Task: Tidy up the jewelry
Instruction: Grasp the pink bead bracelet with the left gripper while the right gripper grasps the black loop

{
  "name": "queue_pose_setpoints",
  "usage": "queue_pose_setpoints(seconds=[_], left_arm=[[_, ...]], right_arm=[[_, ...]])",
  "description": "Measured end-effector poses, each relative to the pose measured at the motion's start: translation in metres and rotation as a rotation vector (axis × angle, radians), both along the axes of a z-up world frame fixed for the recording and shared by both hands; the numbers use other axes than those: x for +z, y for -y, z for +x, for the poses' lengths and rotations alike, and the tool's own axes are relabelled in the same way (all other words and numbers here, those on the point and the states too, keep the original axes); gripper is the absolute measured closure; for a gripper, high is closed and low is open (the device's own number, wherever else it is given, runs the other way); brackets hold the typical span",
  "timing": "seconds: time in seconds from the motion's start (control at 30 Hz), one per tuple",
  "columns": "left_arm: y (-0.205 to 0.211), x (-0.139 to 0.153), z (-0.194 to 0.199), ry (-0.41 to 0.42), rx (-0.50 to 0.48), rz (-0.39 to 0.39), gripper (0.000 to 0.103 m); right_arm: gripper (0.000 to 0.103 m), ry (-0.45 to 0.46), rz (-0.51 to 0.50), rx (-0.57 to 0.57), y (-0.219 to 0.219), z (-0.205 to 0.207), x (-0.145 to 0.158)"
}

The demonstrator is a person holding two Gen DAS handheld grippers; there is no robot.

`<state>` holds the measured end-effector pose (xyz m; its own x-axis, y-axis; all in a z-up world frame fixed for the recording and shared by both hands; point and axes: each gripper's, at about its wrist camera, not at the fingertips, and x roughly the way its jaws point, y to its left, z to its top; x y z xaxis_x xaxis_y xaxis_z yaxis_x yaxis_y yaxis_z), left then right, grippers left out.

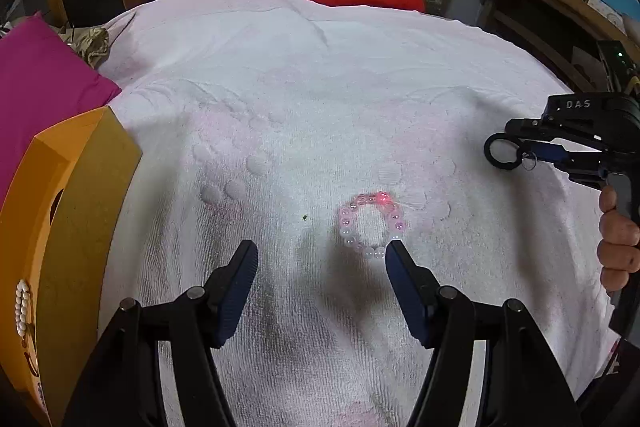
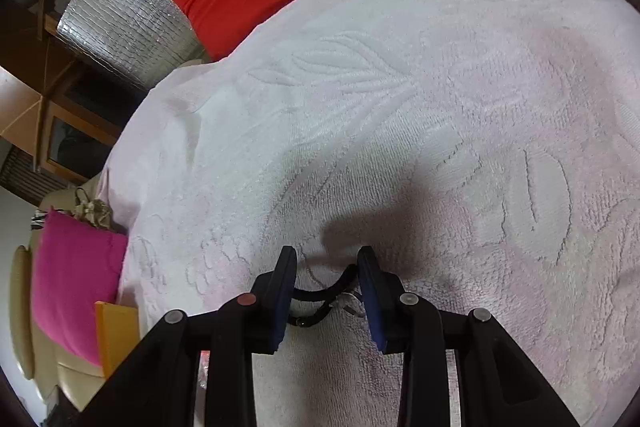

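**Two bracelets in play, one on the towel and one in your grip**

Your left gripper [image 1: 322, 253] hangs spread wide over the pink-and-white beaded bracelet [image 1: 371, 224], which lies flat as a ring on the white embossed towel [image 1: 320, 87], with no long axis. Your right gripper [image 2: 327, 259] pinches a black cord bracelet [image 2: 320, 301], loop crosswise between the fingers, ready for the orange cardboard box [image 1: 72, 207].

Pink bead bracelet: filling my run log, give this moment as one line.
left gripper open above pink bead bracelet | right gripper holds black bracelet | orange box left
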<state>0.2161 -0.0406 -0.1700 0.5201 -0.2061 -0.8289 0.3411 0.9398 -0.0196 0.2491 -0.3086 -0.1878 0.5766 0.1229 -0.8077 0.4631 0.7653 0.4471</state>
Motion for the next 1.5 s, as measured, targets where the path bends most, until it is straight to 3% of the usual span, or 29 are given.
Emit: queue_pose_setpoints(seconds=[0.1,0.17,0.27,0.6,0.87,1.0,1.1,1.13,1.17,1.27,1.37,1.5], left_arm=[[-0.002,0.0,0.0,-0.001,-0.007,-0.003,0.036],[-0.002,0.001,0.001,-0.002,-0.012,-0.008,0.036],[-0.001,0.002,0.001,-0.004,-0.025,-0.024,0.036],[0.001,0.0,0.002,-0.042,-0.083,-0.075,0.036],[0.02,-0.007,0.011,-0.085,-0.115,-0.126,0.036],[0.03,-0.017,0.018,-0.101,-0.133,-0.111,0.036],[0.035,-0.023,0.023,-0.103,-0.129,-0.104,0.051],[0.037,-0.023,0.026,-0.098,-0.13,-0.11,0.056],[0.037,-0.022,0.027,-0.091,-0.133,-0.115,0.063],[0.037,-0.021,0.031,-0.089,-0.139,-0.119,0.079],[0.036,-0.019,0.027,-0.086,-0.16,-0.127,0.091],[0.03,-0.017,0.022,-0.085,-0.166,-0.135,0.095]], right_arm=[[0.07,-0.005,-0.045,0.033,-0.005,0.001,0.001],[0.083,-0.011,-0.069,0.045,-0.004,-0.001,0.001],[0.094,0.002,-0.034,0.047,0.004,-0.005,0.0],[0.095,0.101,0.05,0.061,0.018,-0.043,0.025],[0.091,0.073,0.094,0.042,0.03,-0.037,0.02],[0.09,0.034,0.113,0.068,0.026,-0.028,0.01],[0.069,0.037,0.09,0.07,0.022,-0.023,0.009],[0.053,0.041,0.079,0.066,0.022,-0.022,0.009],[0.046,0.049,0.067,0.058,0.021,-0.021,0.01],[0.049,0.045,0.057,0.067,0.015,-0.016,0.008],[0.061,-0.009,-0.008,0.105,0.002,-0.009,0.002],[0.08,-0.006,-0.097,0.124,-0.009,-0.009,0.004]])
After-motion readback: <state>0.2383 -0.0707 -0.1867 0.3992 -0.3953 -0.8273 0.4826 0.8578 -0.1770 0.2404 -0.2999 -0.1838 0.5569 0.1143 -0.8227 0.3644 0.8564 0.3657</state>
